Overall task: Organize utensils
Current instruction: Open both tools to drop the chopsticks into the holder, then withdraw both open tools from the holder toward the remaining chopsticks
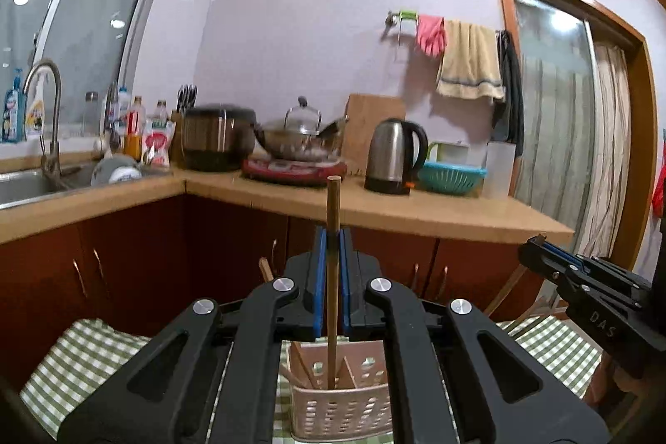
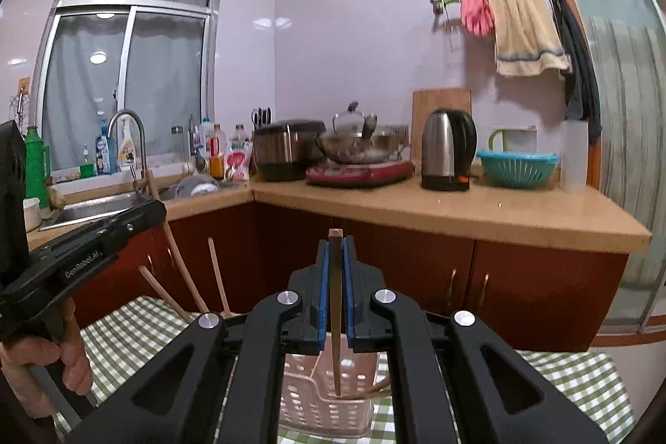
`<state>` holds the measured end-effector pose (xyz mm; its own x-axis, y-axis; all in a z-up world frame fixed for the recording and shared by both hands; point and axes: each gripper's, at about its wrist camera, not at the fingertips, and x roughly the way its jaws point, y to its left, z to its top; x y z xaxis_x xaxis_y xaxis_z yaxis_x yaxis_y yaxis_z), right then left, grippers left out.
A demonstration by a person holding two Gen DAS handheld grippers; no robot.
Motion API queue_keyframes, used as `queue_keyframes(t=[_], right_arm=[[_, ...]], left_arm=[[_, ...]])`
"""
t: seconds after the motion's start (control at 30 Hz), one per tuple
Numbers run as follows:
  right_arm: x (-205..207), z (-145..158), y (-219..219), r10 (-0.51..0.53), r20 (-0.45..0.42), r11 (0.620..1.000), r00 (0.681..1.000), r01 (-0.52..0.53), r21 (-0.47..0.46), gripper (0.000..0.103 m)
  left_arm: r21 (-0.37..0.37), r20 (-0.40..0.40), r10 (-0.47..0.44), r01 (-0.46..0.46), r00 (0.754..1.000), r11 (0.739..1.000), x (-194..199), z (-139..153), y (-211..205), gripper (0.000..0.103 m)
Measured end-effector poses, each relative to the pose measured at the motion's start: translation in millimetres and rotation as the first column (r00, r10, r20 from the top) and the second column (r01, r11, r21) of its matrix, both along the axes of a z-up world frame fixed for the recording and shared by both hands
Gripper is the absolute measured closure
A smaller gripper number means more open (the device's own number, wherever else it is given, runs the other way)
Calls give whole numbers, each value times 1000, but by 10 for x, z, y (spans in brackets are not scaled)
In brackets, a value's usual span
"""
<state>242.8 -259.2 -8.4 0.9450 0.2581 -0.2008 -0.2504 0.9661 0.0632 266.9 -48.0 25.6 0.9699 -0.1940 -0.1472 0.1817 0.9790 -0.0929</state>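
In the left wrist view my left gripper [image 1: 333,238] is shut on a light wooden chopstick [image 1: 332,202] that stands upright. Its lower end reaches into a pink perforated utensil basket [image 1: 345,415], which holds a few more sticks. My right gripper [image 1: 537,248] shows at the right edge. In the right wrist view my right gripper [image 2: 335,242] is shut on a darker chopstick [image 2: 335,352], whose tip hangs inside the same basket [image 2: 304,398]. The left gripper [image 2: 152,209] comes in from the left, held by a hand [image 2: 66,360], with its chopstick [image 2: 179,261] slanting down.
The basket stands on a table with a green checked cloth [image 2: 125,336]. Two other chopsticks [image 2: 218,277] stick up behind my right gripper. Beyond are red cabinets [image 2: 416,269] and a counter [image 2: 478,211] with a kettle [image 2: 447,150], a wok, a rice cooker, a teal colander and a sink [image 1: 25,186].
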Motion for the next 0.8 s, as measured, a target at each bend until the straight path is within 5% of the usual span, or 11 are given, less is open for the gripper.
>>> queue_keyframes(t=[0.33, 0.4, 0.5, 0.8], right_arm=[[125, -185, 57, 11, -56, 1000, 998, -11, -8, 96], [139, -194, 63, 11, -60, 1000, 998, -11, -8, 95], [132, -187, 61, 6, -51, 1000, 999, -6, -9, 79], [-223, -26, 7, -7, 5, 1000, 1000, 7, -25, 70]], left_arm=[[25, -52, 0, 1, 999, 1000, 166, -242, -20, 94], [25, -61, 0, 1, 998, 1000, 175, -258, -16, 79], [7, -56, 8, -7, 998, 1000, 163, -247, 0, 48], [12, -22, 1, -1, 1000, 1000, -124, -71, 31, 34]])
